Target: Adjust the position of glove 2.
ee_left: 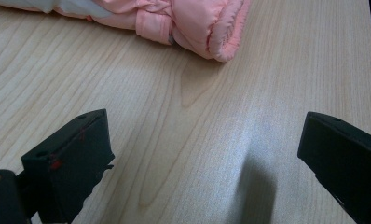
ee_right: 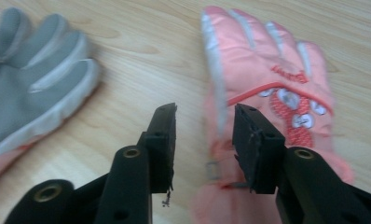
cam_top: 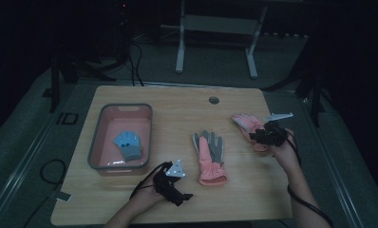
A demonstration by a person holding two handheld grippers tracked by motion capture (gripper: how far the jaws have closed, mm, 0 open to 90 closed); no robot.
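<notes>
Gloves (cam_top: pixel 209 156): three (one in tub (cam_top: pixel 96 142))

High view was dim, surroundings near black. My gripper views were brighter; pink glove (ee_right: pixel 267 93) slightly blurred, soft shadow on table (ee_left: pixel 253 186).

Both hand-held grippers low over the table, each with jaws parted.

The left hand (cam_top: pixel 146 195) comes in from the near edge of the table (cam_top: pixel 253 190), left of centre, its forearm angled up and right; it holds the left gripper (cam_top: pixel 177 192) close to the surface near that edge, grey three-cornered plate uppermost, and the left gripper view shows its jaws spread wide with nothing between them. The right hand (cam_top: pixel 286 153) enters from the near right corner, forearm running up and left, cable trailing at the wrist; the right gripper (ee_right: pixel 204 140) sits near the right edge with jaws narrowly apart, their tips low over the wood.
</notes>
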